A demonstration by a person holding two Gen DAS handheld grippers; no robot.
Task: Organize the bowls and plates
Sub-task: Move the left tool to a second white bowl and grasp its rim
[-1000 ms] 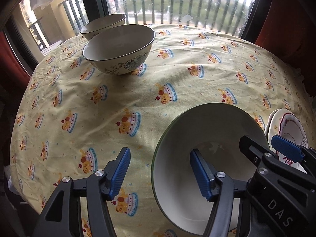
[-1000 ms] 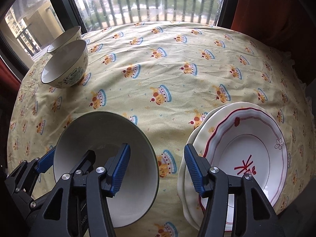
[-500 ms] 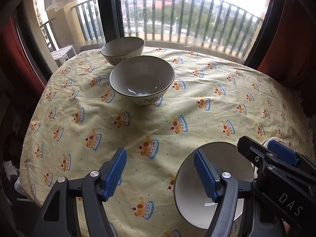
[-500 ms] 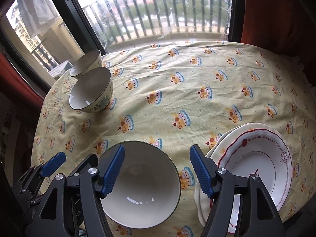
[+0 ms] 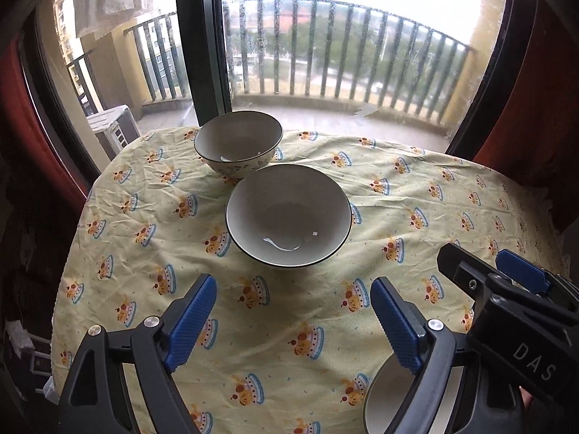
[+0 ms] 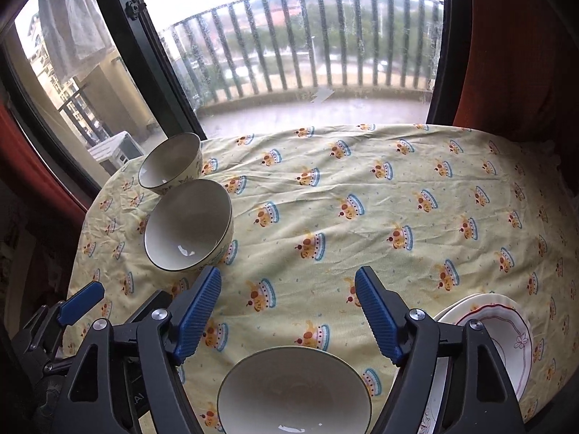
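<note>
Two patterned bowls stand at the table's far left: a nearer bowl (image 5: pixel 288 215) (image 6: pixel 188 225) and a farther bowl (image 5: pixel 239 146) (image 6: pixel 170 168), close together. A green-rimmed bowl (image 6: pixel 293 392) (image 5: pixel 391 405) sits at the near edge, below and between both grippers. Stacked plates with a red rim (image 6: pixel 506 343) lie at the near right. My left gripper (image 5: pixel 293 320) is open and empty, raised above the cloth. My right gripper (image 6: pixel 287 313) is open and empty, raised above the green-rimmed bowl. Each gripper shows in the other's view.
The round table carries a yellow cloth (image 5: pixel 398 195) printed with cakes. A window and balcony railing (image 5: pixel 325 54) lie behind the far edge. Red curtains (image 6: pixel 514 47) hang at both sides.
Both grippers have pulled up and back from the green-rimmed bowl and plates. The view now tilts toward the two far bowls and the window. Both stay open.
</note>
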